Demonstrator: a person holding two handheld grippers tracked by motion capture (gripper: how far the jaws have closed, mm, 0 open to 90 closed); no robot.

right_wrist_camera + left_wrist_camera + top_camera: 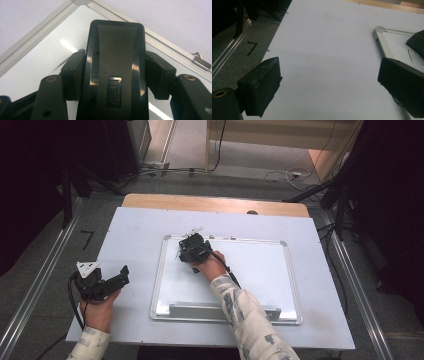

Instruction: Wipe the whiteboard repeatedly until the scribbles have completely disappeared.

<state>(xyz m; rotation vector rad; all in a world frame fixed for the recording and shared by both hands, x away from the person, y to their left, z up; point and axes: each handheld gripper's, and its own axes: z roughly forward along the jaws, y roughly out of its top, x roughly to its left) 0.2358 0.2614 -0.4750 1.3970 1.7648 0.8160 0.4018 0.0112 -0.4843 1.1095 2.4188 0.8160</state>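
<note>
A black block eraser [115,45] with a small silver label is clamped between the pads of my right gripper [116,72]. It rests on a silver-framed whiteboard [250,270] close to the board's far left corner [75,3], where my right gripper [189,247] and hand sit. Faint marks show on the board beside the eraser. My left gripper [121,276] lies left of the board on the white sheet. Its jaws stand wide apart with nothing between them [329,80]. The board's corner [379,31] shows at that view's right.
A white sheet [135,230] covers the table, with a wooden edge [215,202] at the far side. The board's pen tray [220,310] lies along its near edge. Metal rails, cables and dark stands flank the table on the floor.
</note>
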